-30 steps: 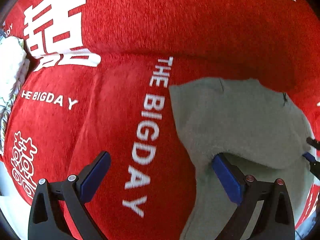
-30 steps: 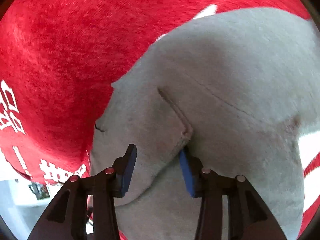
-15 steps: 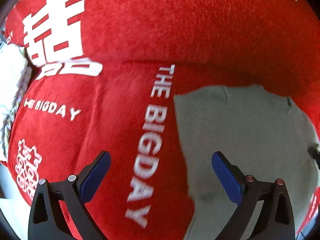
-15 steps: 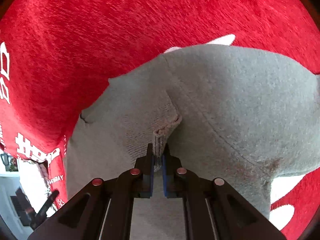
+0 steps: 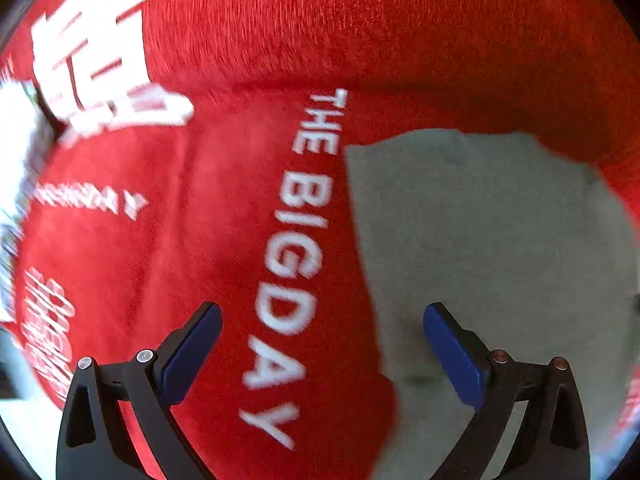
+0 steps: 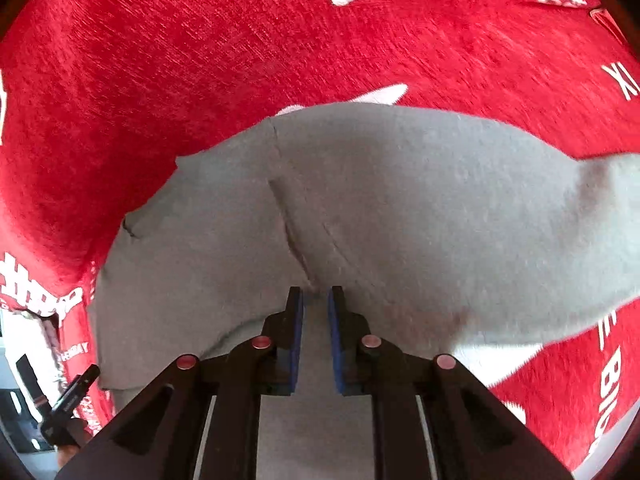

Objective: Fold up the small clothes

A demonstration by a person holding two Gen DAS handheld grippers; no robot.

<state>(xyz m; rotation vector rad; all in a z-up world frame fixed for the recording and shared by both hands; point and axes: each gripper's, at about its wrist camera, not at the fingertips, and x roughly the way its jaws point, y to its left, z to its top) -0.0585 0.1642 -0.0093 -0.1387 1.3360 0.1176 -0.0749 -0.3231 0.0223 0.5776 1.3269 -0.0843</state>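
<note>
A small grey garment (image 6: 400, 208) lies on a red plush cover (image 6: 200, 60) with white lettering. In the right wrist view my right gripper (image 6: 316, 300) has its blue pads close together, pinching a fold of the grey cloth at its seam. In the left wrist view the grey garment (image 5: 500, 232) lies at the right. My left gripper (image 5: 320, 336) is wide open and empty, with one finger over the red cover and the other over the garment's left edge.
The red cover (image 5: 280, 40) bulges like a cushion and reads "THE BIG DAY". A white knitted cloth (image 5: 16, 128) shows at the far left. A black tool tip (image 6: 72, 400) shows at the lower left of the right wrist view.
My right gripper closed on a fold of the grey garment and now grips it. The garment has flattened out. My left gripper stayed open and shifted slightly.
</note>
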